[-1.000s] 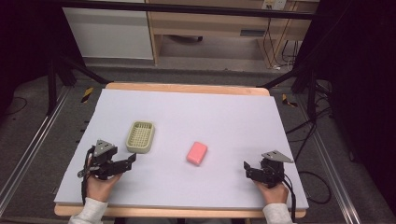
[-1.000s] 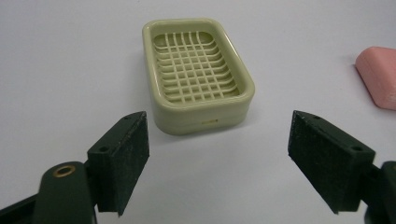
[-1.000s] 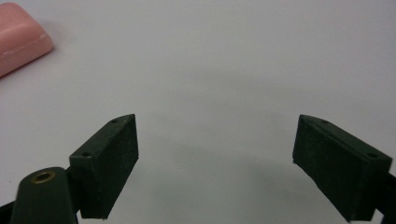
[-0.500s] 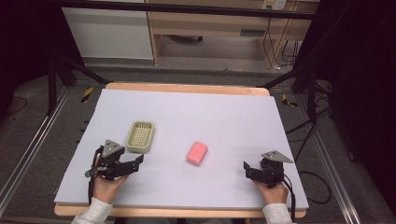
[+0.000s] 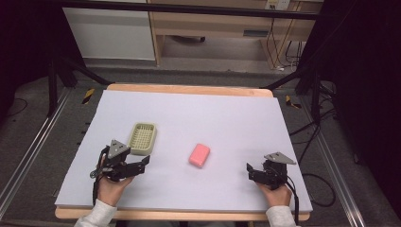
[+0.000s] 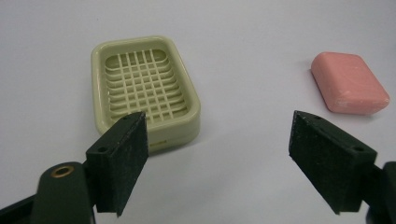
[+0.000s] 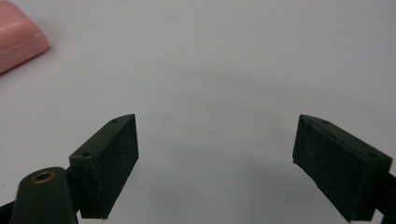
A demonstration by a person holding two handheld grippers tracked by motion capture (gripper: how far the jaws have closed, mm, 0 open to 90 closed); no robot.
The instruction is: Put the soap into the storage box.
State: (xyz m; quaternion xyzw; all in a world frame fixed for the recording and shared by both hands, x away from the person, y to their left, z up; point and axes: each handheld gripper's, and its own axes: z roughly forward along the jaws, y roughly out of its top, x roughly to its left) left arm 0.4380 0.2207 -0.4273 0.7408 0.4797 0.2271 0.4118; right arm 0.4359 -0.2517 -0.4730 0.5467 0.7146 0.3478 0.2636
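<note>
I hold the left gripper (image 5: 144, 161) spread wide and empty just before the pale green soap dish (image 5: 143, 138), the pink soap bar (image 5: 199, 154) mid-surface, and my right gripper (image 5: 249, 170) equally spread near the front-right corner.

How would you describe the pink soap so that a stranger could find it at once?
Look at the pale table sheet and go to its near middle, between the two grippers. The soap lies flat there, right of the soap dish and apart from it. It is the only pink, solid block; the dish is pale green and slotted.
</note>
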